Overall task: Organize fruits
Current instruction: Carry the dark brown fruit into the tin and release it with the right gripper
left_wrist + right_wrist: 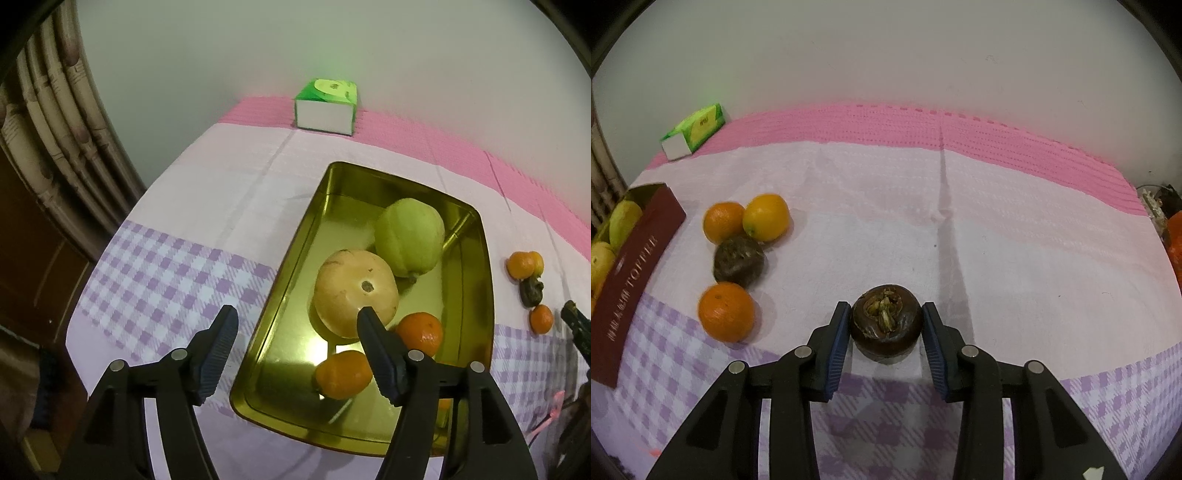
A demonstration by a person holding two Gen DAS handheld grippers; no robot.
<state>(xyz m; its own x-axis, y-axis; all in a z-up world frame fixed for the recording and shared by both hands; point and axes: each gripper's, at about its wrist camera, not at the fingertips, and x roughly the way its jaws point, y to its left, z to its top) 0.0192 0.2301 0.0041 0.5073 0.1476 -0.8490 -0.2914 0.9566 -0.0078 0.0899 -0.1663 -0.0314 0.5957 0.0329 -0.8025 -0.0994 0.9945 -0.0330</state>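
A gold tin tray (291, 258) holds a tan round fruit (354, 291), a green fruit (410, 236) and two oranges (421, 332). My left gripper (295, 321) is open and empty above the tray's near left rim. My right gripper (885, 321) has its jaws around a dark brown mangosteen (885, 321) on the cloth, with the pads touching or nearly touching its sides. On the cloth lie two oranges (726, 312), a yellow-orange fruit (766, 218) and a second mangosteen (738, 260). The tray's dark red side (631, 280) shows at left in the right wrist view.
A green and white tissue box (327, 107) stands at the back by the wall and also shows in the right wrist view (694, 129). The table has a pink and purple-checked cloth (997, 240). Wooden furniture (40, 236) stands at the left. Orange items (1174, 240) sit at the right edge.
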